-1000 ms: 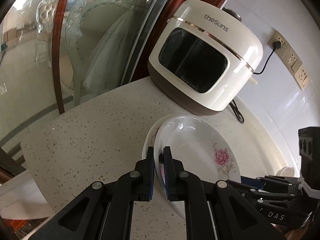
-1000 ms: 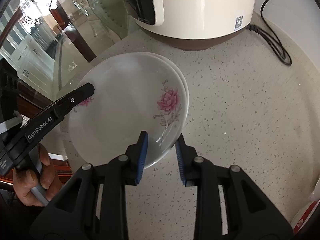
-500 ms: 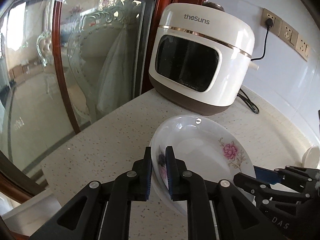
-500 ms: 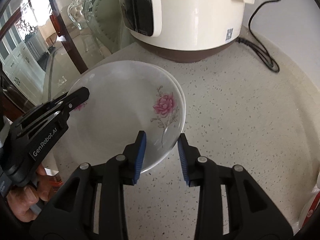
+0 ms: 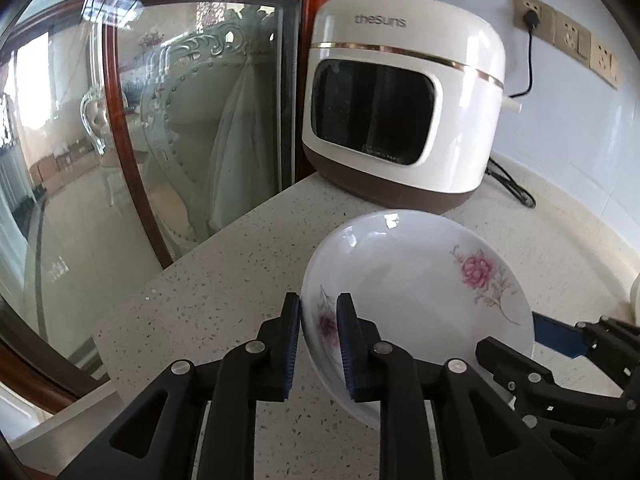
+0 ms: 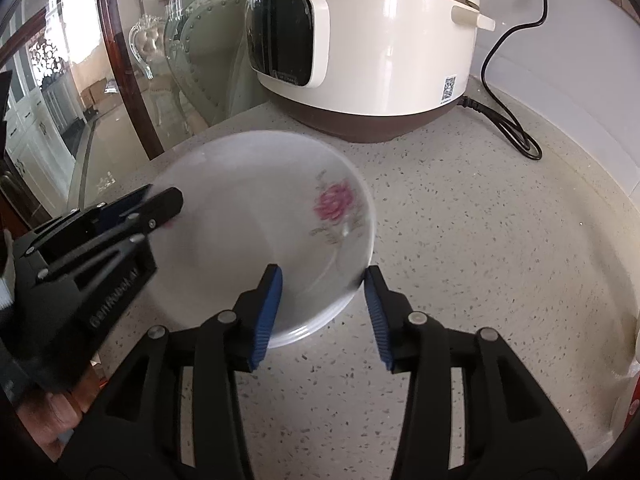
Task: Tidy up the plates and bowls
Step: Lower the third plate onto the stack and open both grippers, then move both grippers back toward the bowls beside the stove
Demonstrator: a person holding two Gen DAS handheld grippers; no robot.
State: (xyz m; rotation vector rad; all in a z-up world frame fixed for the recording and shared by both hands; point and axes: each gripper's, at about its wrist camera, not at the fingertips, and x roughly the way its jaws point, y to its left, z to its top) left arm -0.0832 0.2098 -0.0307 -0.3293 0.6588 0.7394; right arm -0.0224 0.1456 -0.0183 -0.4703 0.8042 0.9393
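A stack of white plates [image 5: 420, 292] with pink flower prints lies on the speckled counter in front of the rice cooker. My left gripper [image 5: 318, 320] straddles the stack's left rim. Its jaws are opening, and a thin gap shows between the blue pads [image 5: 294, 332] and the rim. In the right wrist view the plates [image 6: 248, 220] look blurred. My right gripper [image 6: 322, 284] straddles their near right rim, and its jaws are also opening, one pad over the plate and the other just outside the edge. The left gripper [image 6: 160, 204] shows at the plates' left side.
A white and brown rice cooker [image 5: 400, 120] stands behind the plates, its black cord [image 6: 508, 128] looping over the counter to wall sockets [image 5: 568, 36]. A glass partition in a wooden frame [image 5: 132, 160] borders the counter [image 5: 208, 288] on the left. A hand [image 6: 52, 420] holds the left gripper.
Both grippers' jaws have spread apart around the plate rims. The upper plate has settled flatter onto the stack, and the left wrist view has rolled towards upright.
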